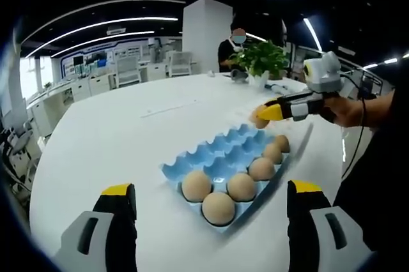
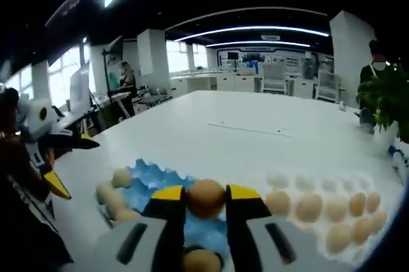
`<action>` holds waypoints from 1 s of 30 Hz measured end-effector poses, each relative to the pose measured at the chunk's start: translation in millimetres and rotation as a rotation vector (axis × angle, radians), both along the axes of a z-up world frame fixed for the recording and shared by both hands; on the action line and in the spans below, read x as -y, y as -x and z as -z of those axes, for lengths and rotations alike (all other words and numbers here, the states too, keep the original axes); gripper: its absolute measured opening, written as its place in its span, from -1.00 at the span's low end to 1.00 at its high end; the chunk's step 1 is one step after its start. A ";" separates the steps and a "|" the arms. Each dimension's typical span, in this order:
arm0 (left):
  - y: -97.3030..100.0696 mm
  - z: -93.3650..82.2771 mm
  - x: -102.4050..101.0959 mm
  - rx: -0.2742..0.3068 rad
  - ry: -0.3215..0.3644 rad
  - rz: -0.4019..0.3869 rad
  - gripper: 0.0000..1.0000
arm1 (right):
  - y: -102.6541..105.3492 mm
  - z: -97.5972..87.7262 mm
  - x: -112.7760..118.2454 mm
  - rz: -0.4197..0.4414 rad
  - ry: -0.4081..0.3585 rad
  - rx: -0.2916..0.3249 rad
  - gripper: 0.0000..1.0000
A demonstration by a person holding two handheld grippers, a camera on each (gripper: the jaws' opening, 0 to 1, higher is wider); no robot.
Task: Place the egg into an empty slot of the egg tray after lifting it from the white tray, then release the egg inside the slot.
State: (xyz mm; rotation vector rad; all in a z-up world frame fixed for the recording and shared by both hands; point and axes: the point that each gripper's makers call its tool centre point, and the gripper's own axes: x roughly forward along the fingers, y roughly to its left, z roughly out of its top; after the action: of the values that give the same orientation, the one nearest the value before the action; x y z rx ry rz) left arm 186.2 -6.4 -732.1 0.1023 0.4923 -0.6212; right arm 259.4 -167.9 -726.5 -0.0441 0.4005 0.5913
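Note:
A blue egg tray (image 1: 220,157) lies on the white table, with several brown eggs (image 1: 218,208) in its near and right slots. My left gripper (image 1: 211,190) hangs open just in front of it, jaws wide apart. From the right, my right gripper (image 1: 267,113) reaches over the tray's far corner, shut on an egg (image 1: 257,120). In the right gripper view the held egg (image 2: 206,196) sits between the jaws of the right gripper (image 2: 206,198), above the blue tray (image 2: 150,179). A white tray (image 2: 281,179) with several eggs lies to the right. The left gripper (image 2: 69,165) stands open at the left.
A potted plant (image 1: 262,58) stands at the table's far side, with a person (image 1: 233,42) behind it. A person's hand (image 1: 354,109) holds the right gripper. Wide bare tabletop (image 1: 115,131) stretches left of the blue tray. Office desks and chairs fill the background.

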 end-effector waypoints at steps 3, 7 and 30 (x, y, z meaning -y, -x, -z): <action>0.1 -1.6 -1.1 0.005 0.003 -0.004 0.96 | 2.3 -1.0 -20.5 -0.054 -0.002 0.000 -0.53; 0.2 -1.2 -3.6 0.002 -0.004 -0.011 0.91 | 4.9 -1.4 -42.3 -0.111 -0.008 -0.002 -0.53; 1.0 -0.8 -3.0 0.002 -0.004 -0.017 0.97 | 19.6 25.0 -108.0 -0.305 0.046 -0.034 -0.53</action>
State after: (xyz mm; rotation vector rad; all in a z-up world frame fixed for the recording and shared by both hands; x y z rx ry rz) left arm 185.2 -3.3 -731.3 0.1026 0.4916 -0.6036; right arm 239.9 -59.9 -751.5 -0.1407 0.4436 0.8843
